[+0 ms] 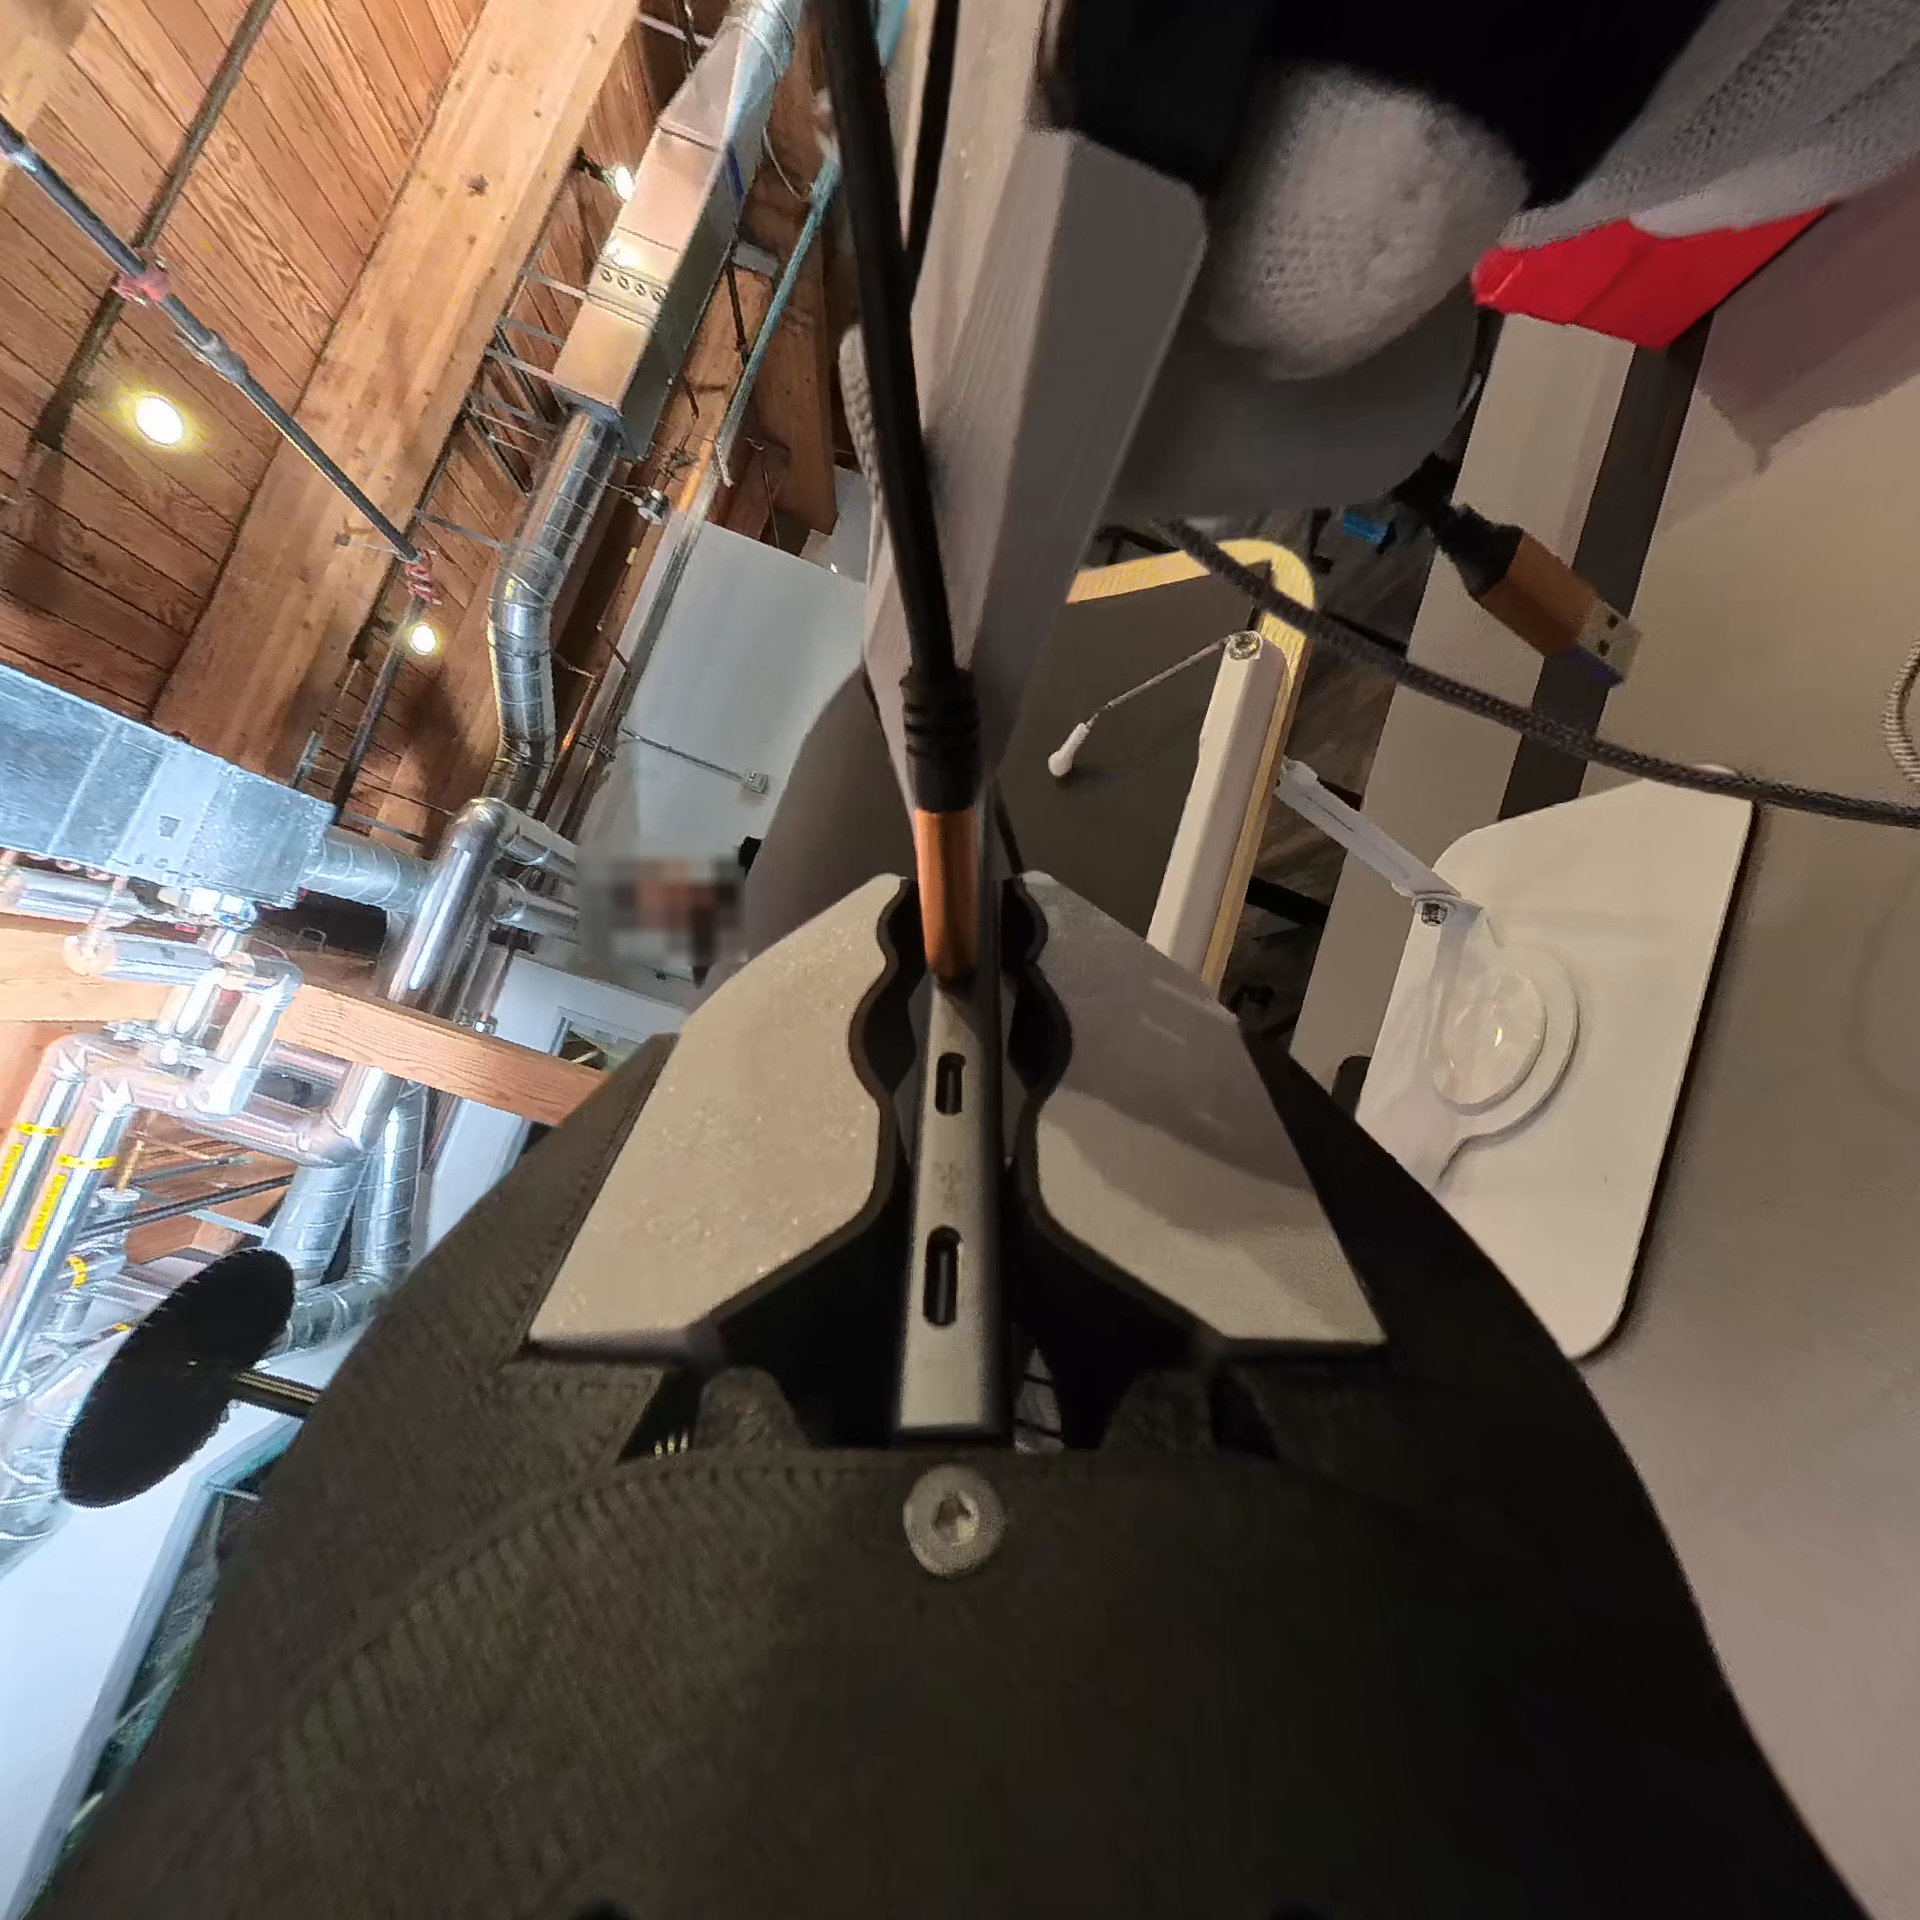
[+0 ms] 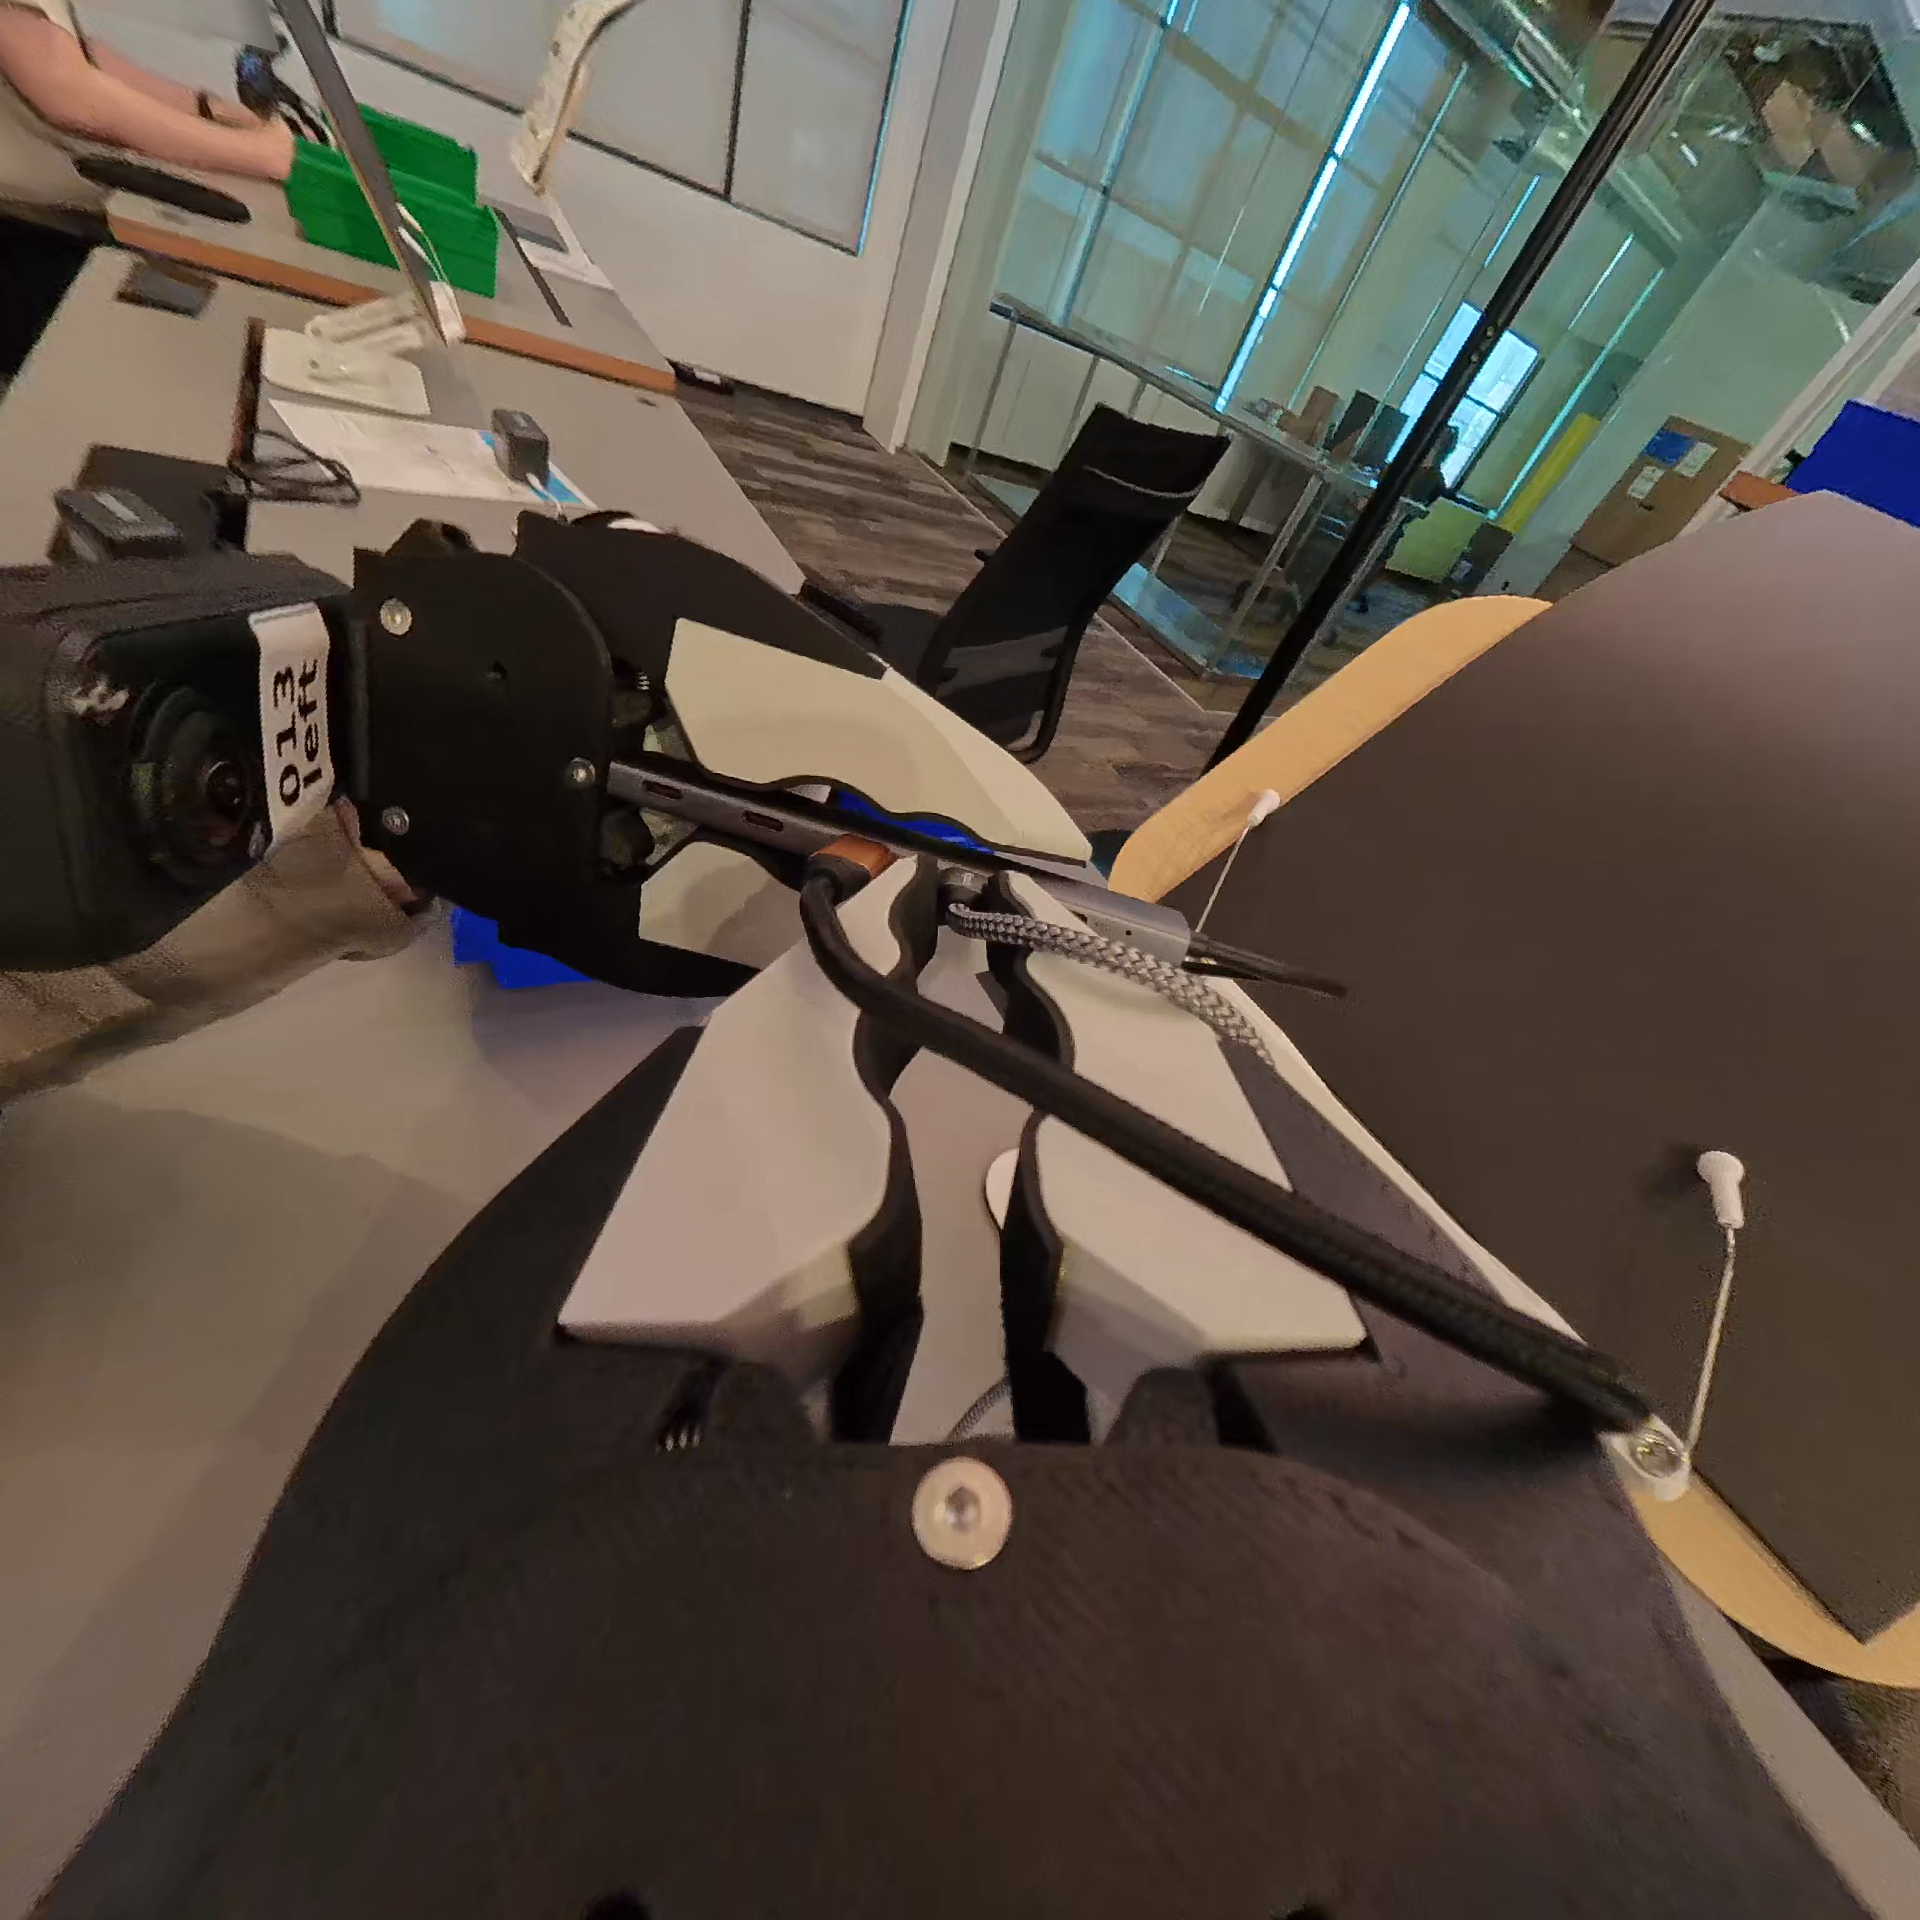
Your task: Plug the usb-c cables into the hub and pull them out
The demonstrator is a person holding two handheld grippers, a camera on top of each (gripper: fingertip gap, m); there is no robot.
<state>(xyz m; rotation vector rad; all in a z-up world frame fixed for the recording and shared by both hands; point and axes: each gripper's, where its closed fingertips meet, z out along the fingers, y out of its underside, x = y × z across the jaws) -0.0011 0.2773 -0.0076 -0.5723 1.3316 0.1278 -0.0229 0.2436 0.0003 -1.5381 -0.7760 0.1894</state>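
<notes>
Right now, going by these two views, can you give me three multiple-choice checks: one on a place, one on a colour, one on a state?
1. Where is the hub?
A. flat on the table
B. between the fingers of the left hand-held gripper
C. in a green bin

2. What colour is the sleeve of the plug seated in the hub?
A. copper
B. white
C. green

3. The two ports nearer the gripper's base are:
A. both filled
B. one filled
C. both empty

Answers: B, the hub is clamped in the left hand-held gripper; A, the plug on the black cable is copper; C, both ports show open slots.
</notes>
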